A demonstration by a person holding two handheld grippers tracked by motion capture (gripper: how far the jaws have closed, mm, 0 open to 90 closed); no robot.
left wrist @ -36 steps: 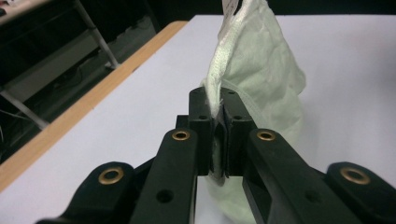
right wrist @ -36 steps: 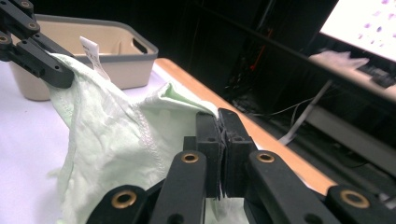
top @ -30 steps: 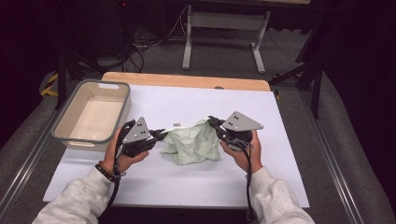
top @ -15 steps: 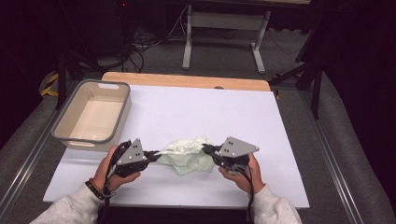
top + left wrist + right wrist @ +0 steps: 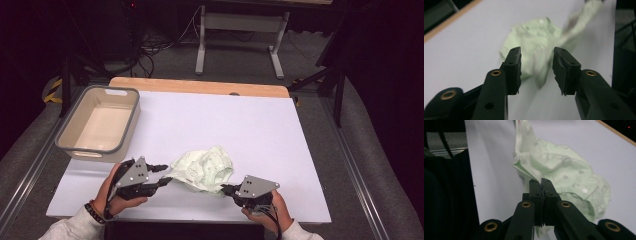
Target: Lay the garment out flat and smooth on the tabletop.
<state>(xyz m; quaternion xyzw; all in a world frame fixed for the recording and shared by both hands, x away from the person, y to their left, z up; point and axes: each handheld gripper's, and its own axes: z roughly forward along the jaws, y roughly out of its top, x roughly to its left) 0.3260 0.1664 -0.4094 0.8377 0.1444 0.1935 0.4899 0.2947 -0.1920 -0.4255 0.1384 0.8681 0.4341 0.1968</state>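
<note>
- Cloth (image 5: 204, 169) lies crumpled on the table (image 5: 280, 150); your right gripper (image 5: 226, 189) pinches its near edge
- Left gripper (image 5: 164, 174) has just been opening, nothing between its jaws; regrip next

Cloth (image 5: 204, 170) on table (image 5: 240, 125) near front edge, bin (image 5: 98, 124) behind-left of it.
</note>
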